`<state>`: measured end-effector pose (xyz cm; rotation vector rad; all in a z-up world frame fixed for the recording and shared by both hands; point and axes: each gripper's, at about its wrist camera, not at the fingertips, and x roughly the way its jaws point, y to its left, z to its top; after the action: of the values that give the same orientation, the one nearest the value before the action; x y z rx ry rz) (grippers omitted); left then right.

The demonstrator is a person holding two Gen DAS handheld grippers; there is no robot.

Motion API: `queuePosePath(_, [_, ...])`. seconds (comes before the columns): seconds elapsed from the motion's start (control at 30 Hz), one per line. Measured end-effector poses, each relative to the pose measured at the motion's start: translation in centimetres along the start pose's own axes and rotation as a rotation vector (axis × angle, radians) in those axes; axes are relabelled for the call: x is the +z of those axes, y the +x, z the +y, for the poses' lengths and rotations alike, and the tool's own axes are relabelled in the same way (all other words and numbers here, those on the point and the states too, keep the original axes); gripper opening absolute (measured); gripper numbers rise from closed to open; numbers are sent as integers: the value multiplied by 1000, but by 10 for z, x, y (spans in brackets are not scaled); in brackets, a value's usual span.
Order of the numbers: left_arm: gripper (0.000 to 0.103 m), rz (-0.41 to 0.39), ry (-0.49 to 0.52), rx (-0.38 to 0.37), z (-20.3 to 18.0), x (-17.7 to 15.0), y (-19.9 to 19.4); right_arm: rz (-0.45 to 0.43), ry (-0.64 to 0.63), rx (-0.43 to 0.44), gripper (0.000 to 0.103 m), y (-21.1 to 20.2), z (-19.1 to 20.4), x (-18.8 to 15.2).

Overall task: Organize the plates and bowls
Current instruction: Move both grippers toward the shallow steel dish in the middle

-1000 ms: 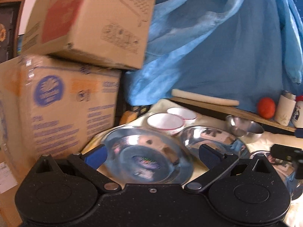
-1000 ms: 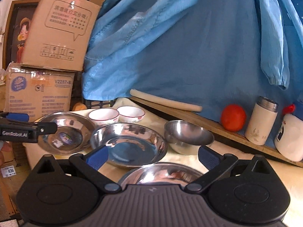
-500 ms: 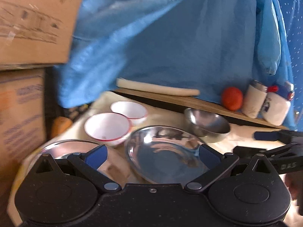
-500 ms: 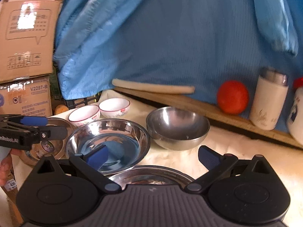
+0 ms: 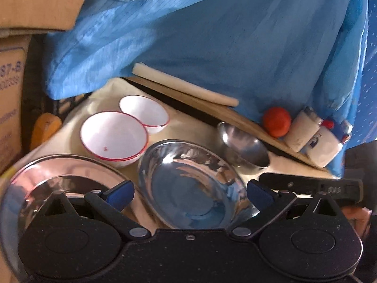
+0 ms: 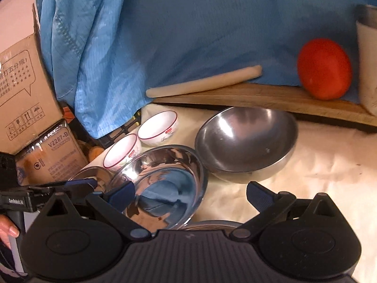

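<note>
A: How wide is the left gripper [image 5: 189, 193]?

B: Its blue-tipped fingers [image 5: 120, 192] are spread wide apart and hold nothing. A shiny steel plate [image 5: 193, 184] lies on the counter [image 5: 195, 127] between them, just beyond the tips; I cannot tell whether either finger touches its rim.

A: What sits to the left of it?

B: A second steel plate [image 5: 59, 181], near the left finger and partly hidden by the gripper body. Farther off, two white bowls with red rims: the nearer bowl [image 5: 114, 135] and the farther bowl [image 5: 143, 110], right beside each other.

A: And the right gripper [image 6: 190, 194]?

B: Also wide apart, clamped on nothing. Its left finger overlaps the near rim of the same shiny plate [image 6: 162, 186], seen at the left here. A deep steel bowl [image 6: 245, 141] stands just beyond the gap between the fingers, slightly right, beside the plate. The edge of another steel plate [image 6: 209, 224] peeks out right under the gripper body.

A: Anything along the far side?

B: A wooden board [image 6: 259, 96] with a pale rolling pin [image 6: 202, 82] and a tomato [image 6: 324, 68] on it, against blue cloth [image 6: 188, 23]. Cardboard boxes [image 6: 23, 89] are stacked at the far left.
</note>
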<state>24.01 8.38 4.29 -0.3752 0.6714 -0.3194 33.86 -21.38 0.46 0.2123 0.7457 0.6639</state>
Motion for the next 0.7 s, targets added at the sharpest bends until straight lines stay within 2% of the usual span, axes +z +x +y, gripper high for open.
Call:
queuePosePath(0.13, [101, 23, -21, -36, 7, 7, 9, 15, 3, 23, 103, 6, 2, -1])
queuePosePath(0.33, [101, 90, -98, -41, 24, 16, 26, 39, 27, 68, 103, 10, 0, -2])
queuePosePath(0.53, [101, 95, -115, -41, 33, 23, 29, 59, 38, 92, 102, 16, -1, -4])
queuePosePath(0.7, [99, 99, -113, -85, 33, 28, 31, 62, 39, 100, 98, 19, -1, -5])
